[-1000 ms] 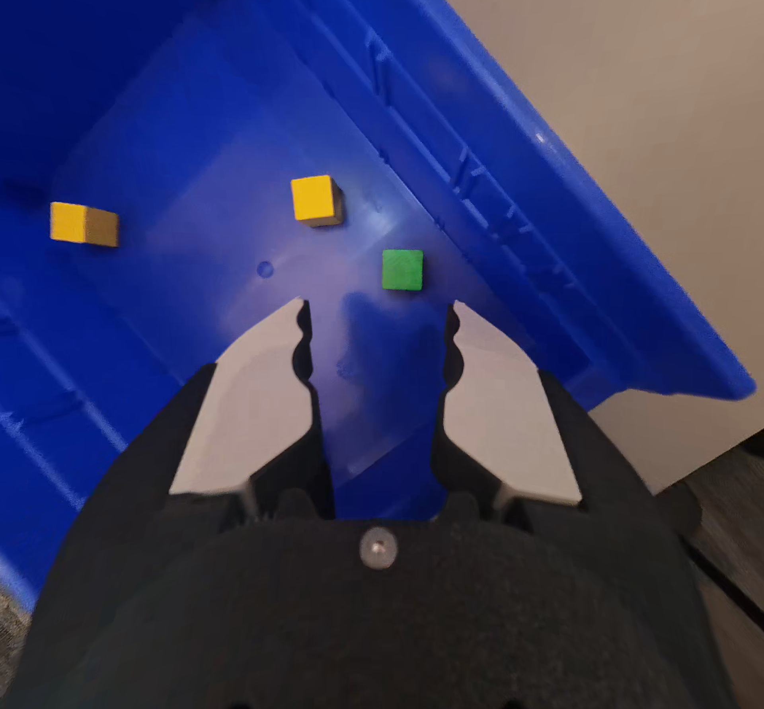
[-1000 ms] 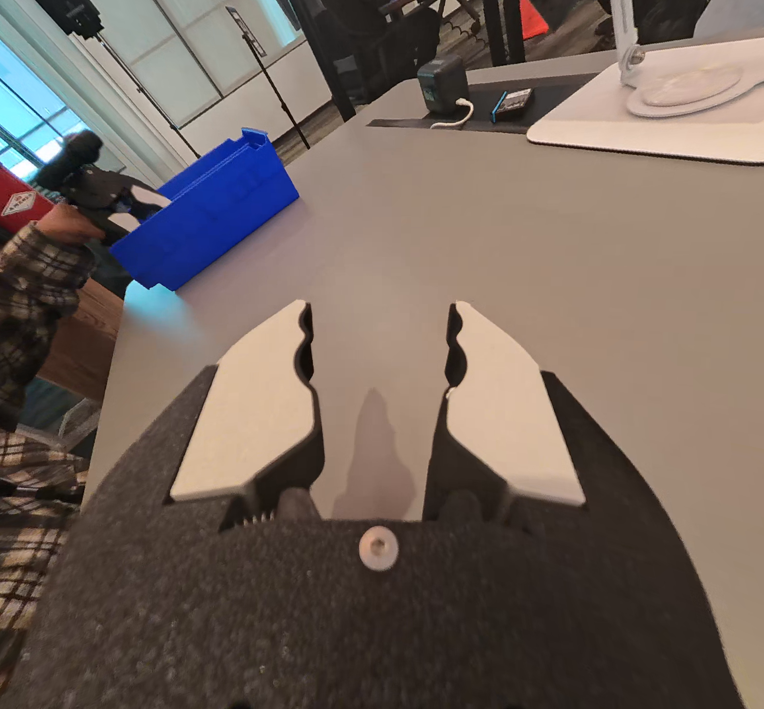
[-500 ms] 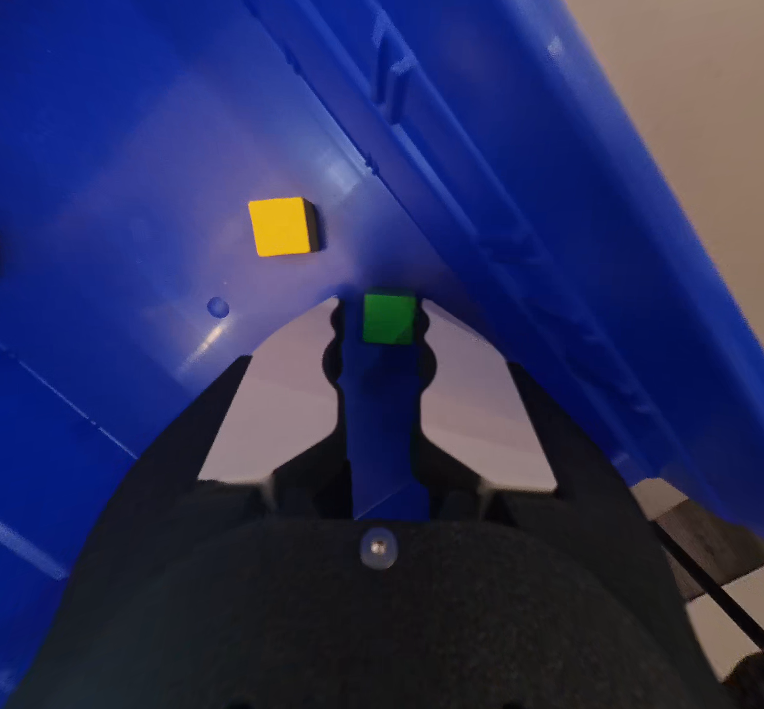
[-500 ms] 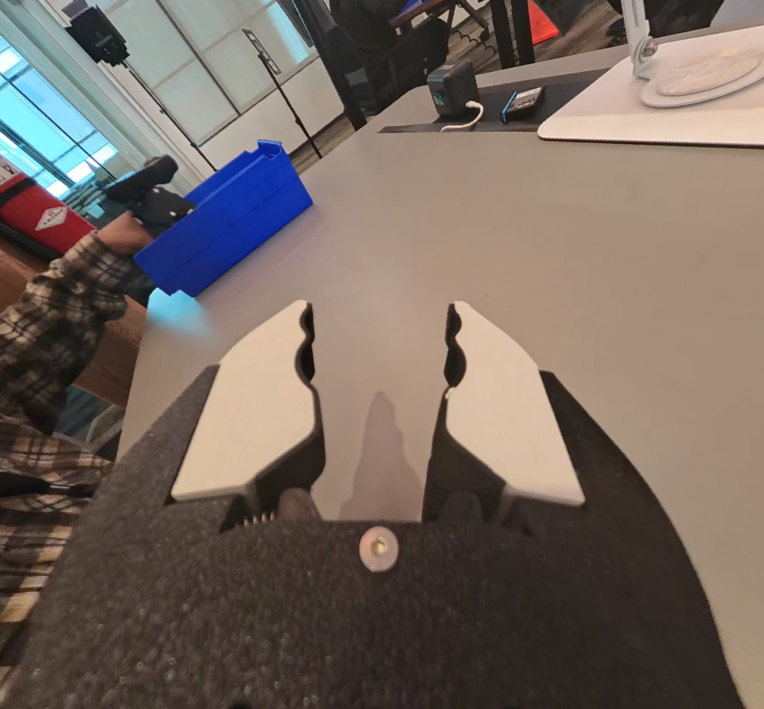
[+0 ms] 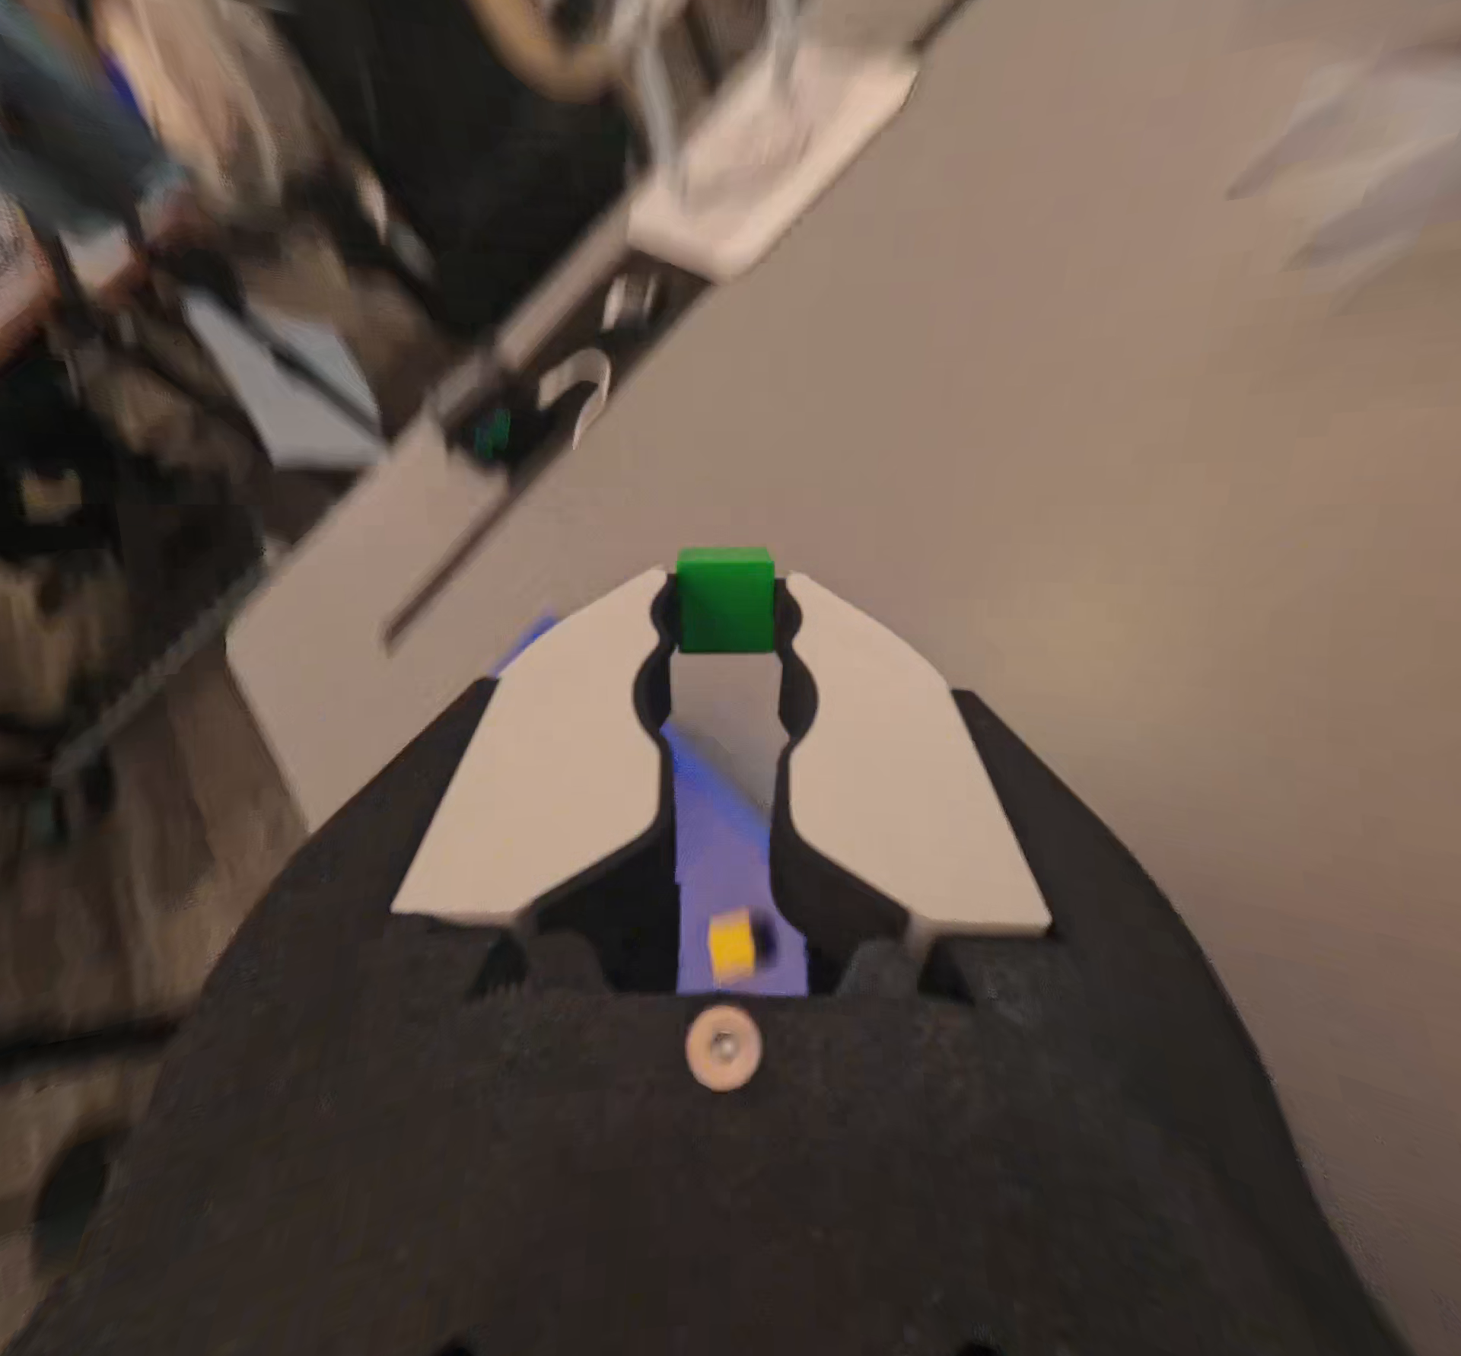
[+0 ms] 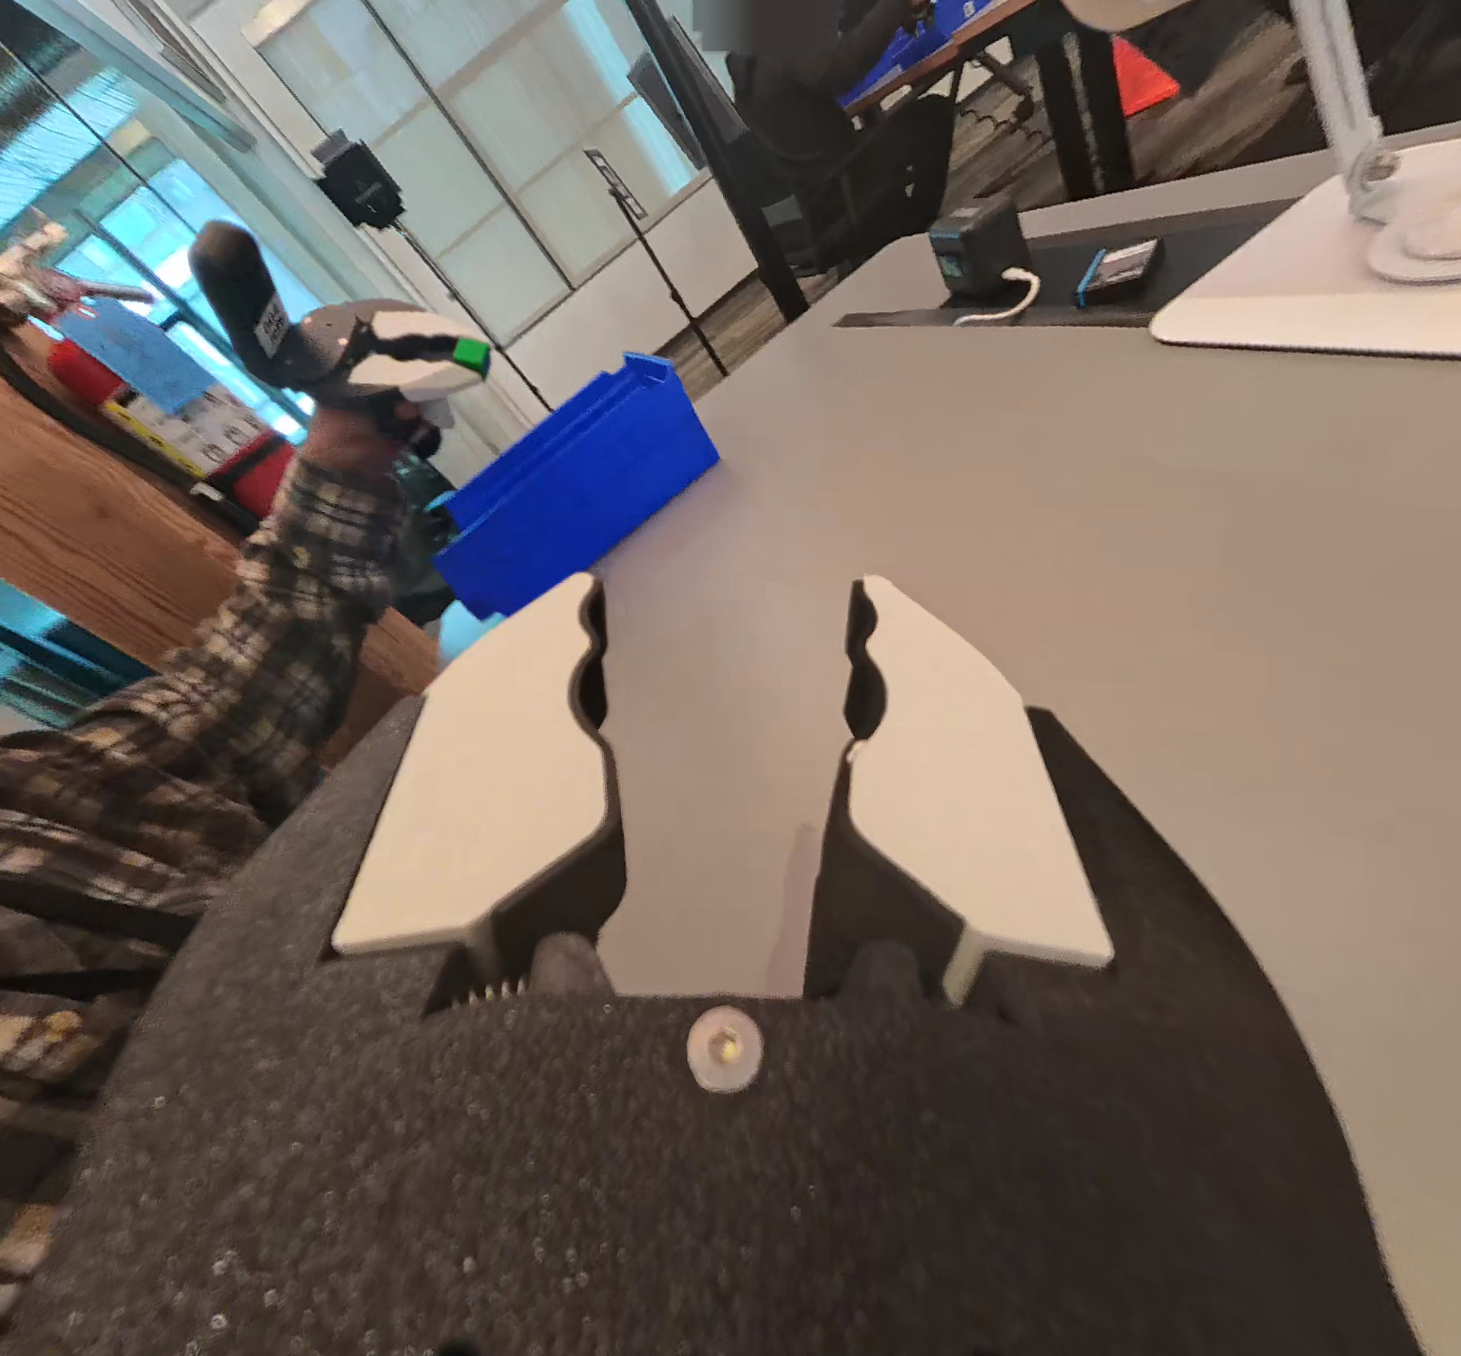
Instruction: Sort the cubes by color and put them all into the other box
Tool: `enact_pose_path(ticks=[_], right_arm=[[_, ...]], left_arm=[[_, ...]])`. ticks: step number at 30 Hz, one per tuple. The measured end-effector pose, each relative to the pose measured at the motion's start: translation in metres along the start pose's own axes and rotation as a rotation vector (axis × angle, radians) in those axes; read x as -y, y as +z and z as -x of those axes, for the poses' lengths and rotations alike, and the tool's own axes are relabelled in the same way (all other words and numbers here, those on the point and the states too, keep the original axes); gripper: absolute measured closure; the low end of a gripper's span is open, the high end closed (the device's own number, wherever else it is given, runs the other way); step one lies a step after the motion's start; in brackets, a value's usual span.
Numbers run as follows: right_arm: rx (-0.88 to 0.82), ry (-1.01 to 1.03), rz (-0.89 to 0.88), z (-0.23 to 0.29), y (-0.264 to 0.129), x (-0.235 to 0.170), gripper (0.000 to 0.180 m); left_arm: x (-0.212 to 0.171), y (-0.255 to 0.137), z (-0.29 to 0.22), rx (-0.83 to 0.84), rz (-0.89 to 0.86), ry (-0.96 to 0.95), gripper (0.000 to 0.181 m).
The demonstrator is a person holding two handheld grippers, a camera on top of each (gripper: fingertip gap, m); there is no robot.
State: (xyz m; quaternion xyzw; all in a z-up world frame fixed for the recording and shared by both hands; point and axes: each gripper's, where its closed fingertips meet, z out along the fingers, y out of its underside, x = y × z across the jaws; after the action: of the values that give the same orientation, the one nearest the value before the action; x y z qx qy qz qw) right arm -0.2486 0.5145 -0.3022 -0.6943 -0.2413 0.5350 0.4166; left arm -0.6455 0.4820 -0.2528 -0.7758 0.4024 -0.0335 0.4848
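My left gripper [image 5: 724, 591] is shut on a green cube [image 5: 723, 600], held at its fingertips high above the blue box [image 5: 723, 812]. A yellow cube [image 5: 731, 944] lies on the box floor, seen between the fingers. In the right wrist view the left gripper [image 6: 466, 361] with the green cube [image 6: 472, 354] is raised above the blue box [image 6: 581, 500] at the table's left end. My right gripper [image 6: 727, 599] is open and empty over the grey table [image 6: 1107, 567].
A white mat [image 6: 1304, 306] with a monitor stand, a small black charger [image 6: 980, 255] with a white cable and a black strip lie at the table's far side. A plaid sleeve [image 6: 237, 685] reaches to the left gripper. A person sits at a far desk.
The left gripper closed on the green cube and lifted it up out of the blue box. The right gripper tilted up and stayed open.
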Motion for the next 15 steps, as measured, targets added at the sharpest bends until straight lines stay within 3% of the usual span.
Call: enact_pose_path(ticks=[3,6,10,15], right_arm=[[0.07,0.061,0.002,0.014,0.005,0.007,0.118],[0.153,0.132,0.021,0.032,0.01,0.012,0.115],[0.3,0.293,0.07,0.059,0.016,0.02,0.113],[0.458,0.521,0.097,0.085,0.015,0.036,0.114]], left_arm=[[0.084,0.013,-0.037,-0.059,-0.311,0.072,0.159],[0.144,0.034,-0.08,-0.185,-0.55,0.083,0.159],[0.194,0.072,-0.136,-0.365,-0.731,0.077,0.158],[0.229,0.114,-0.2,-0.512,-0.846,0.102,0.158]])
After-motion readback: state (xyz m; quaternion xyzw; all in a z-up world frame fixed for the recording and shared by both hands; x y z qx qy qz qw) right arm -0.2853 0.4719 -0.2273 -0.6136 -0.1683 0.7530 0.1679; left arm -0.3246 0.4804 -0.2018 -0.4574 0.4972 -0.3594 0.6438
